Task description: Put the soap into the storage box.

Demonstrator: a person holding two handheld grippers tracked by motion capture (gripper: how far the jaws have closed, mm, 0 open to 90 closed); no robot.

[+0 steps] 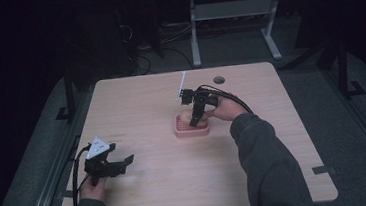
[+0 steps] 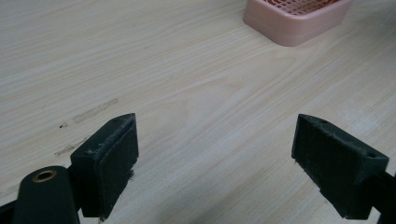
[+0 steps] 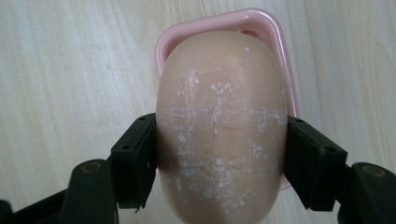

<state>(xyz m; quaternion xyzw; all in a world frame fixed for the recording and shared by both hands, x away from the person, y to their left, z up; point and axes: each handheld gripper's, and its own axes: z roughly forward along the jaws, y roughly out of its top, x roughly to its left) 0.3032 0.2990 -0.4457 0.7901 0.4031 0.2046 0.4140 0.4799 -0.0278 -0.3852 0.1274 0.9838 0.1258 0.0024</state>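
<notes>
The right claw (image 3: 219,154) pinches the soap bar (image 3: 219,126) across its short width; the bar's long axis runs away from the claw, directly above the pink dish (image 3: 275,42); the left claw (image 2: 229,163) rests spread, well apart on the surface (image 2: 187,84).

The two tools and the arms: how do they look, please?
Both tools, left tool and right tool, are black with two flat-padded jaws and a trailing black cable. The left carries a grey three-cornered plate. The person wears dark grey sleeves.
</notes>
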